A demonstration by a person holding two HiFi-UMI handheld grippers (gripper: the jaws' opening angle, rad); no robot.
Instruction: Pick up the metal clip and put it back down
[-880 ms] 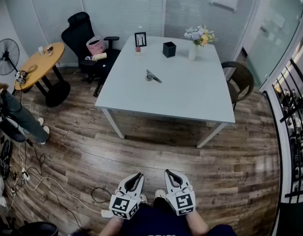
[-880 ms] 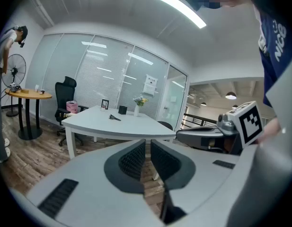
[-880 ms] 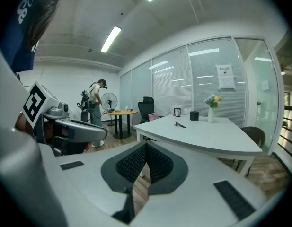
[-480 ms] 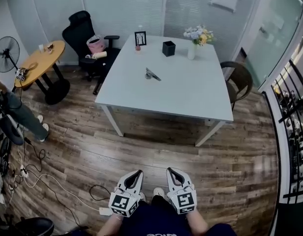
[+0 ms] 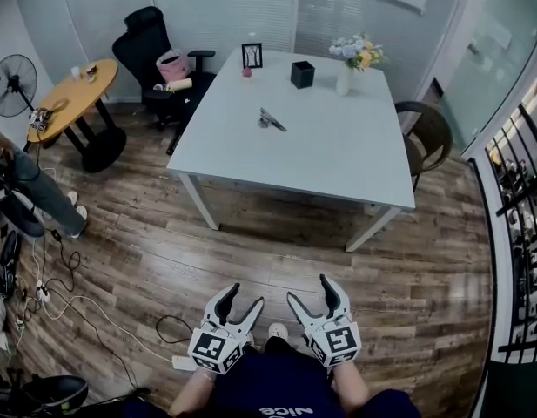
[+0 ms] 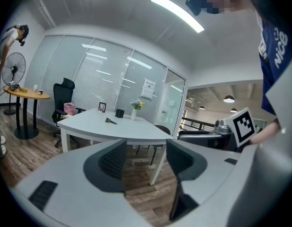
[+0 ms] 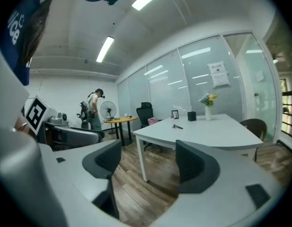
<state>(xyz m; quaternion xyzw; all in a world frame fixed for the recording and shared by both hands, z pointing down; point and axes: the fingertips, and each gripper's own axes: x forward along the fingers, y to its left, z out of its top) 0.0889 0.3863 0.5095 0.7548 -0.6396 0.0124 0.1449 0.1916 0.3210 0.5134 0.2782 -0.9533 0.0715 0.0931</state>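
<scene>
My left gripper [image 5: 245,296] and right gripper [image 5: 309,288] hang low at 6 o'clock over the wood-plank floor [image 5: 146,259]. Both pairs of jaws are parted, with nothing between them. The thin, angular metal clip [image 5: 270,120] lies at 12 o'clock on the smooth pale worktop [image 5: 338,164], well apart from me.

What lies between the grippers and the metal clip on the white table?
Head view: bare brown wood-plank floor, then bare white tabletop before the metal clip.

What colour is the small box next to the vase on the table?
The box is black; the head view shows it best.
</scene>
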